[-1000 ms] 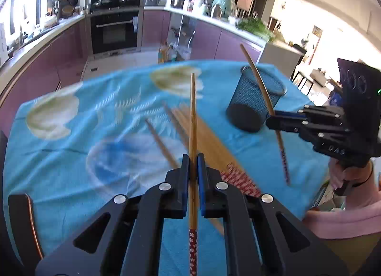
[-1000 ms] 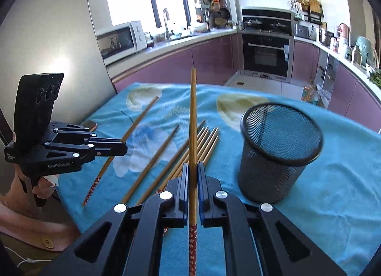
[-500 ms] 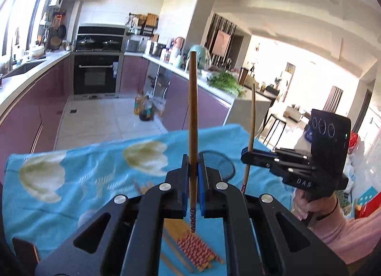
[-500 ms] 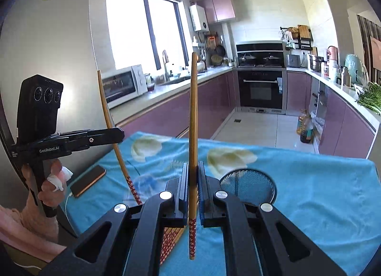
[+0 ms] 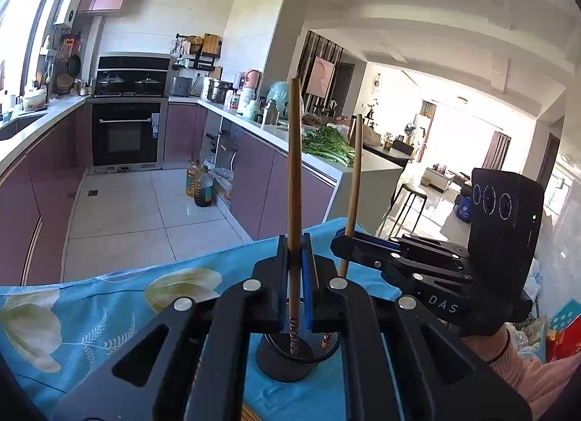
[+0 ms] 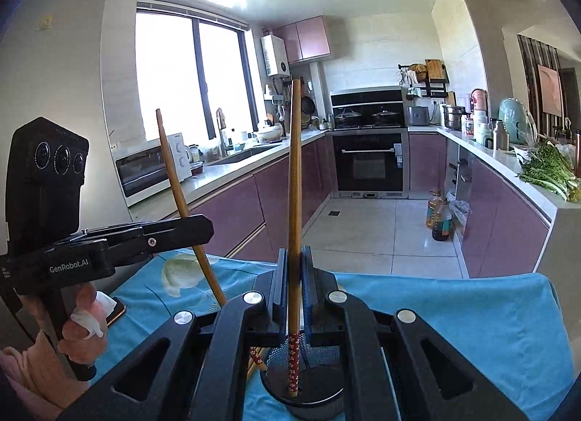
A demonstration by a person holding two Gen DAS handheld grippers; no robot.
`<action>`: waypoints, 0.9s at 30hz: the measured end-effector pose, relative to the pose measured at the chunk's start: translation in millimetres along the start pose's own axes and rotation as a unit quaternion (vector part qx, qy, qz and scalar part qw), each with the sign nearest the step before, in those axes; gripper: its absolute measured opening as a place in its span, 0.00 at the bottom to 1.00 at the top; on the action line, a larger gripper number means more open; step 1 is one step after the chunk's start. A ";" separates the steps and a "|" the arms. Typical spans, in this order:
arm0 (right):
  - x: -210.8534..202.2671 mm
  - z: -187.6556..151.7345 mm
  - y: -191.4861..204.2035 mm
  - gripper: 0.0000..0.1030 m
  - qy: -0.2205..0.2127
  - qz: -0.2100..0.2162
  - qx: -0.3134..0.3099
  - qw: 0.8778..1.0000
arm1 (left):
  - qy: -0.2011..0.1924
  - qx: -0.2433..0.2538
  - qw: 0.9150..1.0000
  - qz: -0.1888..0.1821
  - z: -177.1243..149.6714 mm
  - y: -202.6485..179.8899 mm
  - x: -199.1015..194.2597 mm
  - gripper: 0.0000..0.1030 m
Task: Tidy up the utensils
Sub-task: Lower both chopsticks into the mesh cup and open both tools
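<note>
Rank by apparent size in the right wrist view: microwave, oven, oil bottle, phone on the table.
1. Oven, largest.
2. Microwave, nearer the camera yet smaller in the picture.
3. Oil bottle.
4. Phone, mostly hidden behind the hand, so its rank is unsure.

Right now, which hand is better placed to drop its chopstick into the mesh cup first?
Probably the right. In its own view, the right gripper holds its chopstick upright, patterned end already inside the mesh cup. The left gripper's chopstick seems to hang above the rim.

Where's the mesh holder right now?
The mesh holder stands on the blue tablecloth, low centre in both wrist views, directly beneath both held chopsticks.
</note>
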State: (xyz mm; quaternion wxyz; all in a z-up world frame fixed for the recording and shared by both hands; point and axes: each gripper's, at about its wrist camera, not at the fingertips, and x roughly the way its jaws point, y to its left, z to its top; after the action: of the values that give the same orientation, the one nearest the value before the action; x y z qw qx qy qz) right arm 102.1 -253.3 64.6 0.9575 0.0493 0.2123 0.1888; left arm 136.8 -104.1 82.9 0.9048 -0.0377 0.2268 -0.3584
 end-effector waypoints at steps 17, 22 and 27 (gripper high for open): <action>66.4 -47.4 -17.2 0.06 0.137 -0.008 0.030 0.990 | 0.129 -0.007 0.992 0.007 -58.1 24.6 102.8 0.07; 71.0 -46.4 -21.1 0.07 0.137 -0.010 0.043 0.990 | 0.133 -0.007 0.991 0.014 -65.6 37.0 109.2 0.08; 67.6 -44.6 -21.0 0.10 0.127 -0.016 0.052 0.990 | 0.125 -0.012 0.992 0.020 -66.7 42.0 101.4 0.14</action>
State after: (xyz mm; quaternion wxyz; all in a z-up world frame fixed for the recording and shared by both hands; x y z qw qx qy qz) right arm 147.0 -246.1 -5.7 0.9217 0.0715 0.3428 0.1667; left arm 199.1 -134.3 -25.3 0.8759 0.0010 0.3427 -0.3397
